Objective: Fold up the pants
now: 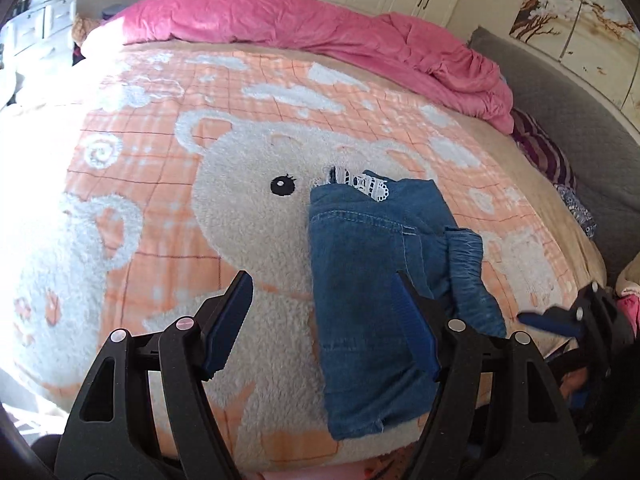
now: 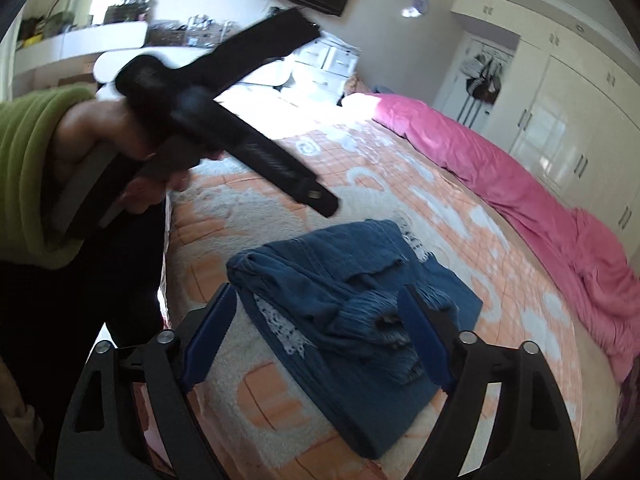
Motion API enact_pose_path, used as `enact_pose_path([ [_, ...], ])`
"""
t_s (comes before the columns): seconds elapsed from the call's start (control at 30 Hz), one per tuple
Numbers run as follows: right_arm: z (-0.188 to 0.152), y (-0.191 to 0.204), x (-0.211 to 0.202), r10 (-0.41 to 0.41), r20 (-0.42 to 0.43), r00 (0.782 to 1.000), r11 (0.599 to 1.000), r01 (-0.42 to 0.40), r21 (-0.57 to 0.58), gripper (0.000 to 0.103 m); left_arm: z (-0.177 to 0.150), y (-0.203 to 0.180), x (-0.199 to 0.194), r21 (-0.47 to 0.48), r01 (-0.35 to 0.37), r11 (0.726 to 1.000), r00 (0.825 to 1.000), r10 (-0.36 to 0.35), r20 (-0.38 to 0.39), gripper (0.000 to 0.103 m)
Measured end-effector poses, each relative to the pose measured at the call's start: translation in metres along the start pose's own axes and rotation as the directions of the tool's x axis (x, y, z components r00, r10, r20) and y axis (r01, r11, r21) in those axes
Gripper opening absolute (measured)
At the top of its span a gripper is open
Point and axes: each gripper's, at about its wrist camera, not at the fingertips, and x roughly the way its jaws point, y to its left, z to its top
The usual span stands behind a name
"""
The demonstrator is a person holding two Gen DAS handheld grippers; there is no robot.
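Blue denim pants [image 1: 372, 280] with white lace trim [image 1: 360, 182] lie folded into a narrow bundle on the bear-patterned blanket [image 1: 240, 200]. My left gripper [image 1: 324, 280] is open above the blanket, its right finger over the pants. In the right wrist view the pants [image 2: 344, 312] lie bunched between the fingers of my open right gripper [image 2: 320, 296], which holds nothing. The right gripper also shows in the left wrist view [image 1: 560, 320] at the far right. The left gripper and the hand holding it [image 2: 224, 120] show blurred at upper left of the right wrist view.
A pink duvet [image 1: 320, 36] is heaped along the far side of the bed. A grey headboard [image 1: 568, 108] and striped cloth [image 1: 540, 148] lie to the right. White wardrobes [image 2: 568, 120] line the wall. A white dresser [image 2: 332, 56] stands beyond the bed.
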Motion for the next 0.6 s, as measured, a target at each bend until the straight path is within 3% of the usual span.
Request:
enact_pose_path([
  [0.13, 0.002, 0.018, 0.022, -0.025, -0.042, 0.999, 0.994, 0.02, -0.104, 0.079, 0.007, -0.007, 0.023, 0.015, 0.005, 1.0, 0.999, -0.004, -0.054, 0.063],
  [0.17, 0.001, 0.021, 0.031, -0.033, -0.066, 0.997, 0.992, 0.024, -0.126, 0.073, 0.007, -0.008, 0.028, 0.013, 0.001, 1.0, 0.998, 0.0, -0.062, 0.063],
  [0.27, -0.007, 0.019, 0.048, 0.032, -0.156, 0.987, 0.995, -0.046, -0.087, 0.022, 0.005, -0.01, 0.038, 0.04, -0.026, 0.999, 0.997, 0.029, -0.067, 0.063],
  [0.4, -0.013, 0.011, 0.041, 0.097, -0.168, 0.981, 0.994, -0.103, -0.028, 0.014, 0.004, -0.01, 0.043, 0.052, -0.055, 0.997, 0.997, 0.058, -0.058, 0.063],
  [0.53, -0.016, 0.007, 0.041, 0.115, -0.177, 0.978, 0.993, -0.117, 0.0, 0.014, 0.005, -0.009, 0.044, 0.027, -0.05, 0.998, 0.998, 0.051, -0.044, 0.063],
  [0.6, -0.015, 0.005, 0.036, 0.143, -0.171, 0.975, 0.99, -0.137, 0.044, 0.02, 0.004, -0.009, 0.042, 0.025, -0.052, 0.998, 0.998, 0.053, -0.034, 0.063],
])
